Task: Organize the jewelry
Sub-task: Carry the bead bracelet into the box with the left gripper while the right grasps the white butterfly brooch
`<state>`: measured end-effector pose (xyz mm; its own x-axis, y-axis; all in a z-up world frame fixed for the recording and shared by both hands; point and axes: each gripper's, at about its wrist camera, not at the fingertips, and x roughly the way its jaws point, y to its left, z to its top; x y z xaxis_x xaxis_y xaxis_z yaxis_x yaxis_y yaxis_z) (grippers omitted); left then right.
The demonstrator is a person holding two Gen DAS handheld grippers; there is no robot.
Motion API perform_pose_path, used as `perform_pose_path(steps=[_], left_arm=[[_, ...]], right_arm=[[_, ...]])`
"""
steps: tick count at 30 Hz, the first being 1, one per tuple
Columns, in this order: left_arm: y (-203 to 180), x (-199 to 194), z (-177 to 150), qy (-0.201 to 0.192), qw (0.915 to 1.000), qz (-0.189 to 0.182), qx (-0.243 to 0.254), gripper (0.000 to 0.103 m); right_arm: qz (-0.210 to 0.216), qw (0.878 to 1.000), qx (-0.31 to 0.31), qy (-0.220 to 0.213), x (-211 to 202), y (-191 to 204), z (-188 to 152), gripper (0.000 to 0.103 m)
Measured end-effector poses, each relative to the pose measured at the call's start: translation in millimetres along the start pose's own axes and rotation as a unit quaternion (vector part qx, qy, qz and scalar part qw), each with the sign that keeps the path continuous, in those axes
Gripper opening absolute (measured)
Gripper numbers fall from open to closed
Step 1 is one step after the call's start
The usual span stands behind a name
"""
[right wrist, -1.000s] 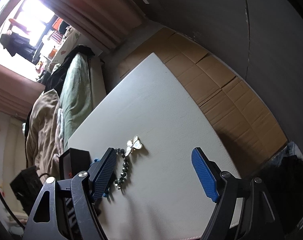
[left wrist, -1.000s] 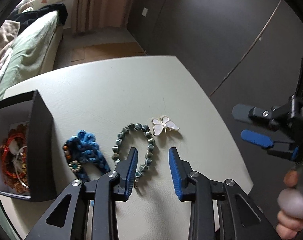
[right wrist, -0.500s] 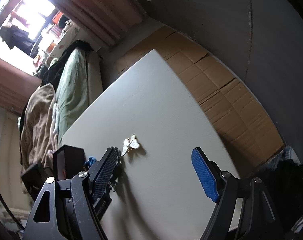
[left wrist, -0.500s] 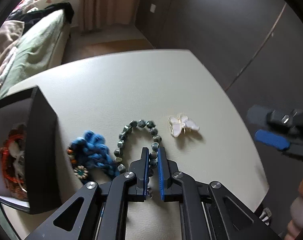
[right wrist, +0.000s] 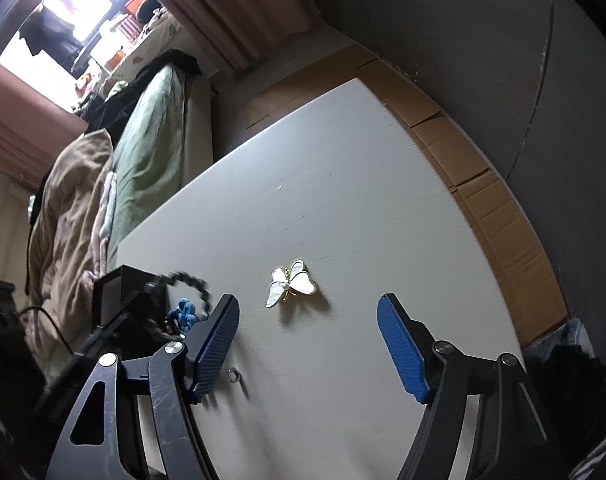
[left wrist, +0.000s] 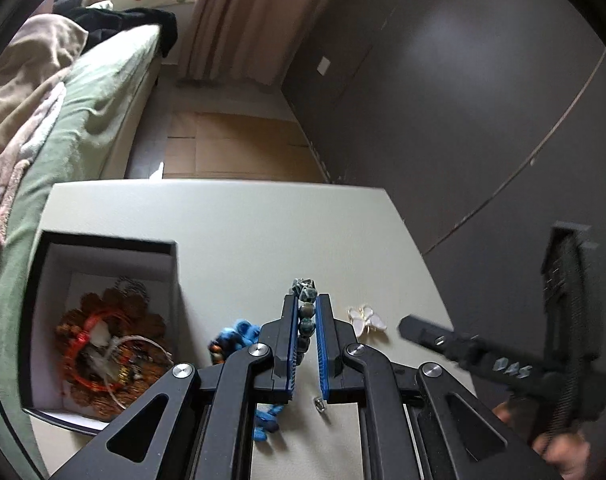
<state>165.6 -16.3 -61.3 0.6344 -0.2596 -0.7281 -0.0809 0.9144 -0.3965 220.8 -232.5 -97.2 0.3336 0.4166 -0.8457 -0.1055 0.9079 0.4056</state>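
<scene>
1. Bead bracelet (left wrist: 305,326) sits clamped between the narrow jaws of the left gripper (left wrist: 305,338), lifted off the table (left wrist: 263,232), loop hanging toward the box side.
2. Step in hand looks like carrying it to the black box (left wrist: 103,248): keep the pinch firm, lift until the dangling beads clear the blue knit piece (left wrist: 239,330), and let go only once over the opening.
3. Right gripper (right wrist: 307,344) is wide and holds nothing, butterfly brooch (right wrist: 290,283) on the table just ahead; likely next pick.
4. Small metal ring (right wrist: 234,375) lies loose near the fingers; don't sweep it off.
5. Versus a second ago: bracelet lay flat with the left jaws open around it; the right jaws have just been closing a little, nothing between them.
</scene>
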Motion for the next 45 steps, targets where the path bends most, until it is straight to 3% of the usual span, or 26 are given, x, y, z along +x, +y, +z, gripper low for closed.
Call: perform_pose_path(steps=[9,17,22,33,38,40,42,44,45], left_arm=[[22.5,-22.2,17.1,-0.027,0.9989,-0.018,-0.035,0.009],[37.9,-32.4,24.7,-0.039,0.9976,-0.024,-0.052,0.009],[49.4,-46.6,26.7,-0.053,0.9963,-0.021,-0.065,0.009],[72.7,-73.4,20.5,-0.066,0.9940,-0.003,-0.087,0.009],[86.9,-72.0,17.6,-0.042,0.9922,0.008,-0.117,0.010],[92.1,-72.8,15.0,-0.037,0.9916,0.013,-0.123,0.016],[98.1,-76.7,13.2,-0.040,0.9902,0.018,-0.133,0.057],[102.7,-86.9,10.2,-0.063,0.9876,0.020,-0.143,0.074],[103.0,-91.0,9.3,-0.070,0.9869,0.021,-0.144,0.075]], right_arm=[[-0.032,0.998,-0.045,0.014,23.5,21.3,2.7,0.064],[-0.092,0.990,-0.102,0.019,44.7,40.9,1.3,0.064],[-0.138,0.979,-0.148,0.008,47.2,55.2,-3.3,0.043],[-0.078,0.989,-0.122,-0.019,17.8,56.4,-14.2,0.043],[-0.060,0.991,-0.121,-0.022,11.6,63.9,-20.1,0.043],[-0.044,0.991,-0.120,-0.029,5.6,68.9,-23.2,0.043],[-0.028,0.991,-0.122,-0.037,-1.0,74.7,-26.6,0.043],[-0.015,0.991,-0.124,-0.045,-1.5,85.1,-28.4,0.043],[-0.006,0.991,-0.125,-0.050,-4.3,88.2,-29.8,0.043]])
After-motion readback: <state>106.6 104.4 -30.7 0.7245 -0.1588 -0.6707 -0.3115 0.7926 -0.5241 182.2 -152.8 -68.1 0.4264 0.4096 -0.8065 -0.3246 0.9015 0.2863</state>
